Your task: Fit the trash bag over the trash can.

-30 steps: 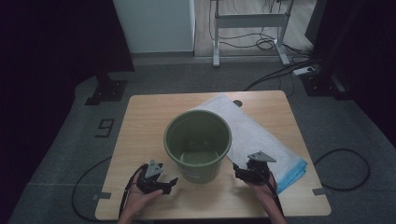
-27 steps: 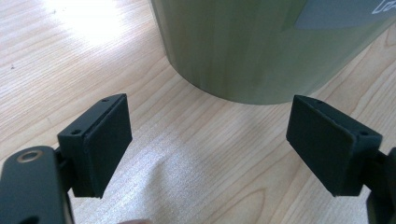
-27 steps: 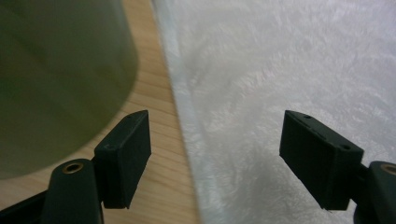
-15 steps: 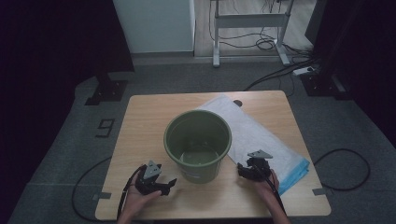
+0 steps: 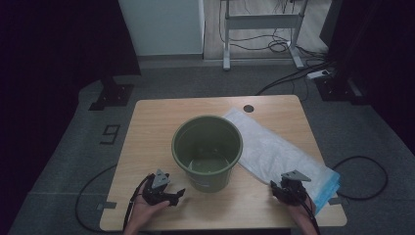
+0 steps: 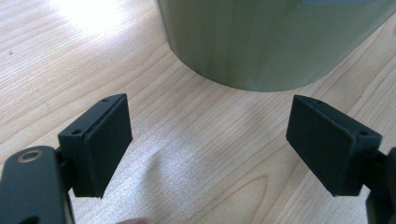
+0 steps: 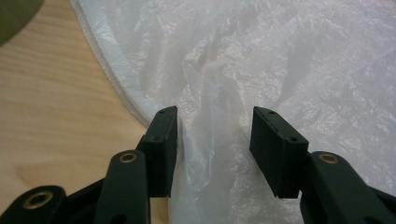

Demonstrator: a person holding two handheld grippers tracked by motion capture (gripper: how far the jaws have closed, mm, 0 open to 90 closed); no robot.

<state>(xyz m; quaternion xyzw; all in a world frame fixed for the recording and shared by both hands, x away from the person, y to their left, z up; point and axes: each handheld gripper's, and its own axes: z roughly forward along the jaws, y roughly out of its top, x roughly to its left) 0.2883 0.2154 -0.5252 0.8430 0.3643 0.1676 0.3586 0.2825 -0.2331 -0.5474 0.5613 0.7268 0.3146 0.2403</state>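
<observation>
The right gripper (image 7: pixel 212 140) has just been closing, half-narrowed over a ridge of the plastic bag (image 7: pixel 280 60) — pinch only that top layer, low against the surface.

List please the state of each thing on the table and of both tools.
Green bucket: upright, empty.
Plastic bag: flat on the table, bunched between the right tool's jaws.
Left tool: open, empty, beside the bucket.
Right tool: jaws just been closing around a bag fold, not yet pressing.

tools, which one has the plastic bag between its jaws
The right tool: its jaws straddle a bunched fold of the plastic bag and have just been closing. The left tool has bare table between its jaws.
</observation>
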